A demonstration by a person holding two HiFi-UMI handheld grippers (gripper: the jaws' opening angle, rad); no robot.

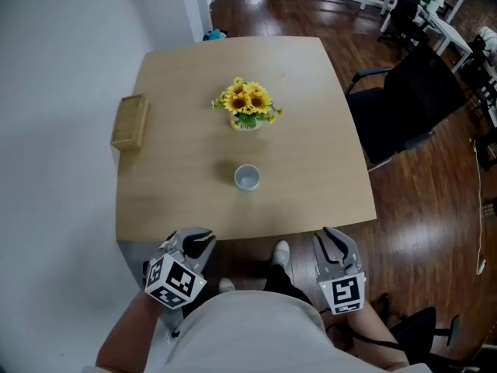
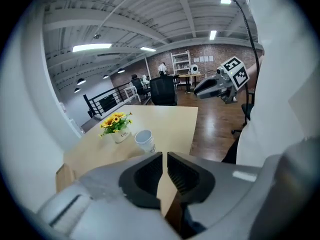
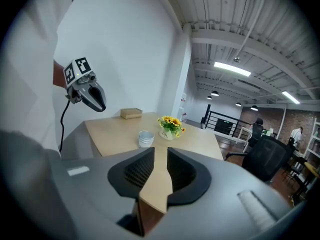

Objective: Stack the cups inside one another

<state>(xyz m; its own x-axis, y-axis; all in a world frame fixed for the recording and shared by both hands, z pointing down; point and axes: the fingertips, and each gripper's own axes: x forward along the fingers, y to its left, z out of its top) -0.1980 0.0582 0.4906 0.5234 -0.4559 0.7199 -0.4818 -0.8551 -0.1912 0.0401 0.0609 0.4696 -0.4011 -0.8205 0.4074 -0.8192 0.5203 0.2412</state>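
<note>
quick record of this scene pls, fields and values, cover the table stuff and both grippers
table: light wood top
cup: white, upright, mid-table, in front of the flowers; only one shows, anything nested inside cannot be told
flowers: sunflowers in a small white pot, near table centre
box: tan, at the table's left edge
chair: black, right of the table
left gripper: short of the table's near edge, jaws nearly together, nothing between
right gripper: likewise, empty
</note>
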